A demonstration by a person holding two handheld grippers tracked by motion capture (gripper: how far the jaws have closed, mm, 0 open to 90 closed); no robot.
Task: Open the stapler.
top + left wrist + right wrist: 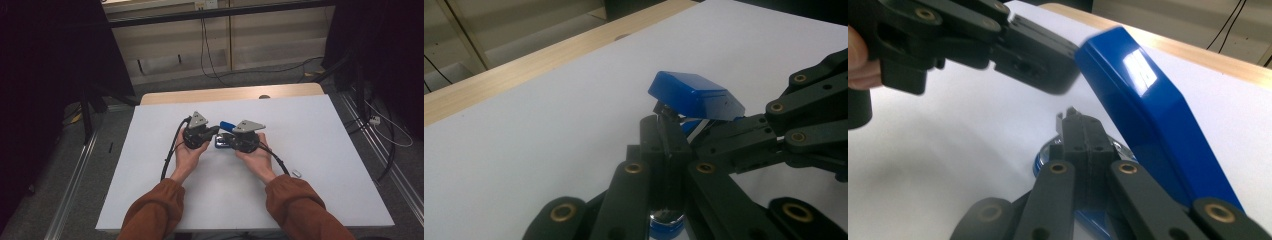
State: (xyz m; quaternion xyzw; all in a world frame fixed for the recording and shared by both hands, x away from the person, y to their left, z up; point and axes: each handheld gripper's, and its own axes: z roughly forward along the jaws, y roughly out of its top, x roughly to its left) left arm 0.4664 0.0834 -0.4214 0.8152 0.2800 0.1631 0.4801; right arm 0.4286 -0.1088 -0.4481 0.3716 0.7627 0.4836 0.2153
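Observation:
A blue stapler (226,125) lies mid-table with its blue top cover (691,95) swung up, and its base (1045,160) rests on the white surface. My left gripper (216,131) is shut. Its tips (663,131) sit just under the front edge of the raised cover (1148,100), touching it. My right gripper (231,137) comes in from the other side, its jaws (1077,125) closed over the base with the cover rising beside them. It seems shut on the stapler's inner rail (696,132). A hand holds each gripper from below.
The white table top (310,150) has a wooden strip (230,94) along its far edge. A small pale object (296,173) lies right of the right sleeve. Cables trail from both grippers toward the person. The floor beyond carries cables and dark stands.

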